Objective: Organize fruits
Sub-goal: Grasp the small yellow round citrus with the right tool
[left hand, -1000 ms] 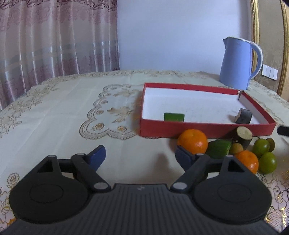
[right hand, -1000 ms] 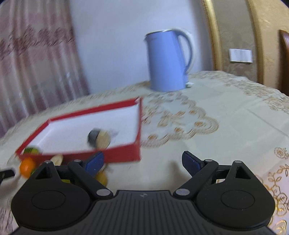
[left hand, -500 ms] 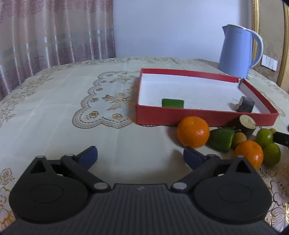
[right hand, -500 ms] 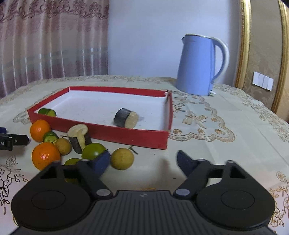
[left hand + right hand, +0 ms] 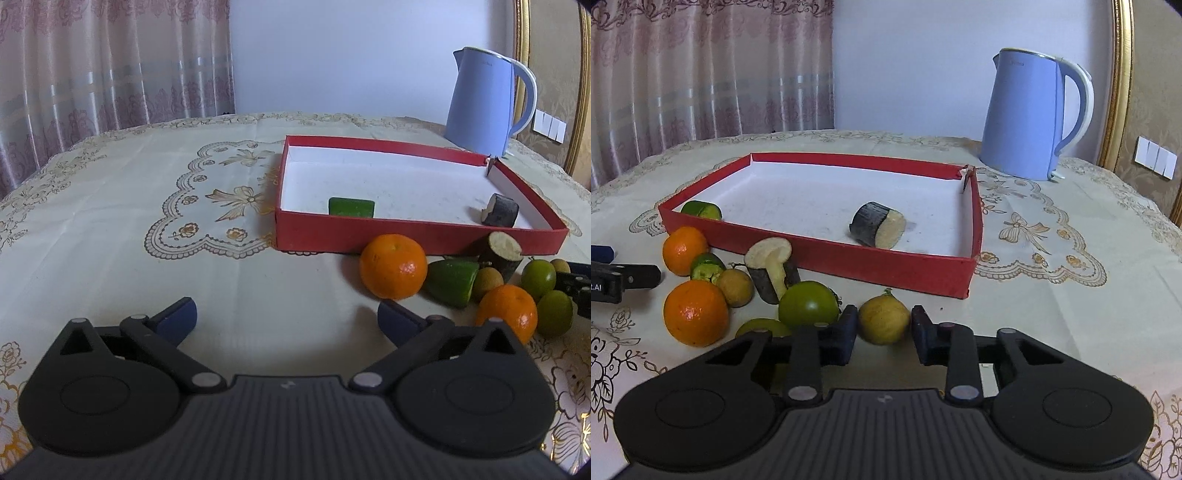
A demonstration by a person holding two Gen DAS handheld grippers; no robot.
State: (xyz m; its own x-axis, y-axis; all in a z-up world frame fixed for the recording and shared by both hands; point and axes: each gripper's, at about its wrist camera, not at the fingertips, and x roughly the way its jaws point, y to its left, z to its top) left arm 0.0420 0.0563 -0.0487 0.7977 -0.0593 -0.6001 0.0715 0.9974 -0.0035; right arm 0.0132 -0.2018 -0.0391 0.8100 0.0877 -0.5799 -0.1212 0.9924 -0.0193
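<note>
on the tablecloth (image 5: 1071, 266): two oranges (image 5: 695, 312), two green fruits (image 5: 808, 303). red tray (image 5: 886, 264) holds two cut pieces. my right gripper (image 5: 884, 328) pinches a yellow fruit (image 5: 884, 320); left gripper (image 5: 286, 314) tilted down, spread wide, empty.

A home dining room is showing here: an embroidered cream tablecloth (image 5: 147, 236) is covering the table, a blue electric kettle (image 5: 1030, 114) is standing on it, patterned curtains (image 5: 110, 66) are hanging behind, and wall switches (image 5: 1155, 157) are showing beside gold trim.

yellowish round fruit (image 5: 884, 322) on tablecloth, pinched between tongs, near red tray (image 5: 849, 256)
</note>
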